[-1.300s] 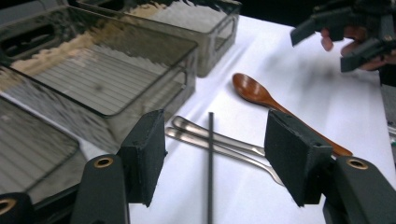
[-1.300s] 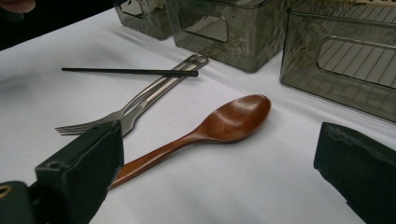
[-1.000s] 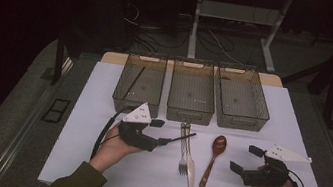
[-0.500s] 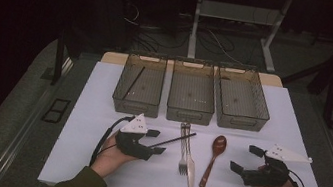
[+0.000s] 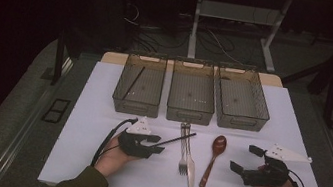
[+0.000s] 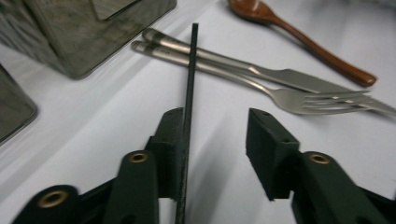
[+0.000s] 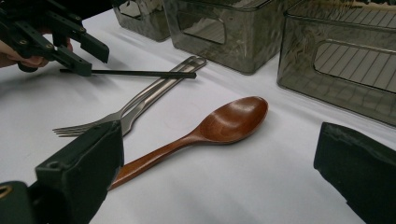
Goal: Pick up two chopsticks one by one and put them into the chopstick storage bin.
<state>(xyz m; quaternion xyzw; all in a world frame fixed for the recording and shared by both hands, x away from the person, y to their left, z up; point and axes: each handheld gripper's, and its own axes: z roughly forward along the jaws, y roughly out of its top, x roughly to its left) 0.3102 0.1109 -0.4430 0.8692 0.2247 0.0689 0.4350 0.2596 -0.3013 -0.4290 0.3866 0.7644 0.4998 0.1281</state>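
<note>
You sit at a table covered by a white mat (image 5: 100, 113), holding a gripper in each hand.

Your left gripper (image 5: 155, 145) rests low over the mat, left of centre. A thin black chopstick (image 5: 174, 140) lies between its jaws, running from the gripper up and to the right until its far tip crosses the handles of the fork (image 5: 184, 152) and knife (image 5: 189, 165). In the left gripper view, the chopstick (image 6: 187, 121) rests flat against the inner face of one jaw, while the other jaw stands clearly apart from it with white mat showing in the gap. The jaws have just been closing around the chopstick, but they are not yet clamped on it.

Your right gripper (image 5: 244, 159) sits near the mat's right edge, jaws spread wide with nothing between them. In its own view, the wooden spoon (image 7: 205, 133) lies just ahead of it, bowl pointing toward the bins.

The fork and knife lie side by side at the centre of the mat, touching. The spoon (image 5: 212, 159) lies just right of them.

Three clear bins stand in a row along the far side. The left bin (image 5: 136, 104) holds a second chopstick (image 5: 133, 82) lying diagonally. The middle bin (image 5: 189, 113) and right bin (image 5: 238, 121) stand beside it.
</note>
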